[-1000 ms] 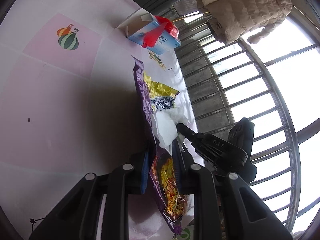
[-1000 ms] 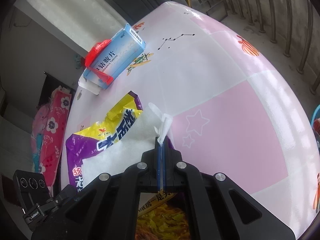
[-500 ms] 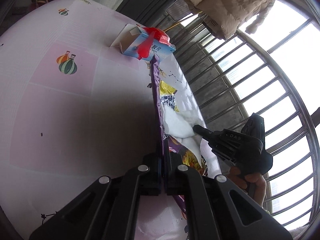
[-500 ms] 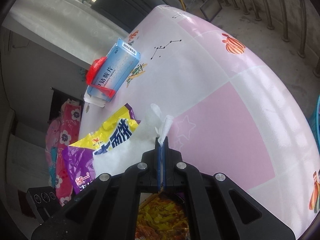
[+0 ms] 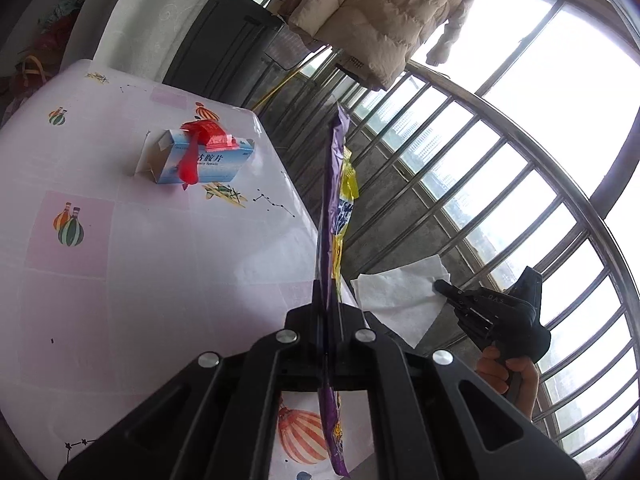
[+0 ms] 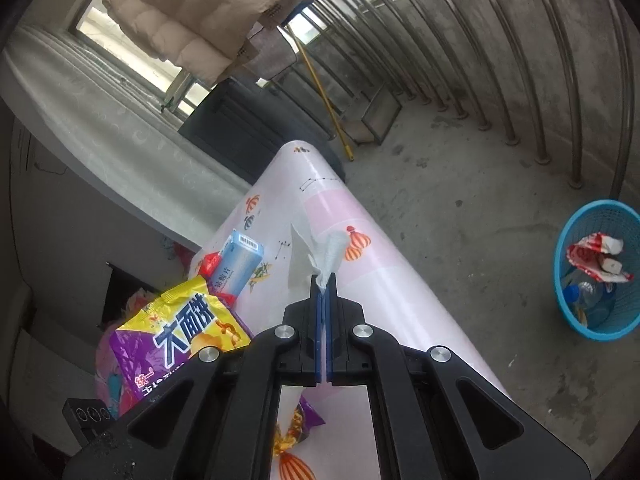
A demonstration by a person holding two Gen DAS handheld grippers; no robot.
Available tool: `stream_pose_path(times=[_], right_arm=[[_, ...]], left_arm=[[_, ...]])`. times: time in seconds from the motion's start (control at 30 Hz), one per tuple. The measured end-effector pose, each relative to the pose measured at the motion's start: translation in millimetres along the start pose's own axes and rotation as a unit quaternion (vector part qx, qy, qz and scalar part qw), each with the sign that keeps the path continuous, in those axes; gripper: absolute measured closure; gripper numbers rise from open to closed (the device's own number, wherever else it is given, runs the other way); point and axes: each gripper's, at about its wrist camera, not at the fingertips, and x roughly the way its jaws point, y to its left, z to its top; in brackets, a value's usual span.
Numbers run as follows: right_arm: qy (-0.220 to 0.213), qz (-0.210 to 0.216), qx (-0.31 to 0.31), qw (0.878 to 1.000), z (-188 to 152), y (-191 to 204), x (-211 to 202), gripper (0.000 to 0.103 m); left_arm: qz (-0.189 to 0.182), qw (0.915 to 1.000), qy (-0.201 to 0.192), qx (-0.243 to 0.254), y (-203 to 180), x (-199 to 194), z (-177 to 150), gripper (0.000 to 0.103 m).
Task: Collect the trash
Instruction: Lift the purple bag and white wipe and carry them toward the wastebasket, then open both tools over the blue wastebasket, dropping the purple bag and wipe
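Wrapper now hangs edge-on, lifted off the table, pinched by the shut left gripper that stood apart around it a second ago.

Tissue, clamped ahead of the closed right gripper, has swung off-table; the blue basket lies to their right, likely next.

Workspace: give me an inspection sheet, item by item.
Surface: pink and white patterned table.
Job's things: purple and yellow snack bag and white tissue, both lifted; blue medicine box with red wrapper on it, on the table; blue basket on the floor, holding trash.
Clutter: nothing seen.
Grippers: left gripper shut on the snack bag; right gripper shut on the tissue.
Cables: nothing seen.
Surroundings: beige padded jacket hanging, window bars, broom.
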Motion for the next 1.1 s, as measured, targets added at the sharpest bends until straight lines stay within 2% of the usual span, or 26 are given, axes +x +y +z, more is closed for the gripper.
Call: stream_pose_path(times=[0.1,0.23,0.47,0.67,0.8,0.9,1.0,1.03,1.07,1.1], right_arm=[[-0.045,-0.025,0.037,0.998,8,-35,-31,0.103],[-0.091,-0.061,0.096,0.989,11,-87,-61,0.103],[-0.127,-0.111,0.202,0.965,0,-178,-81,0.103],[-0.145,-0.166,0.247,0.944,-10,-239,-82,0.103],[-0.131,-0.190,0.276,0.933,-19,-281,-69,0.103],[-0.103,-0.203,0.296,0.928,-24,-315,-44,0.102],[-0.042,-0.241,0.313,0.918,-33,-358,-4,0.092],[-0.022,-0.253,0.317,0.914,-38,-372,8,0.079],[-0.002,-0.265,0.323,0.909,-44,-383,18,0.073],[0.009,-0.275,0.331,0.903,-50,-392,23,0.072]], left_arm=[[-0.019,0.9995,0.010,0.025,-24,15,6,0.103],[-0.043,0.9968,0.033,0.059,-59,46,11,0.103],[-0.072,0.9888,0.078,0.105,-114,109,11,0.103],[-0.078,0.9799,0.114,0.144,-153,159,4,0.102],[-0.076,0.9740,0.136,0.165,-172,189,-3,0.102],[-0.074,0.9698,0.155,0.174,-184,211,-10,0.102],[-0.072,0.9656,0.171,0.182,-193,230,-15,0.102],[-0.071,0.9642,0.176,0.185,-195,236,-18,0.102],[-0.070,0.9628,0.182,0.187,-197,242,-20,0.102],[-0.069,0.9613,0.188,0.190,-200,248,-22,0.102]])
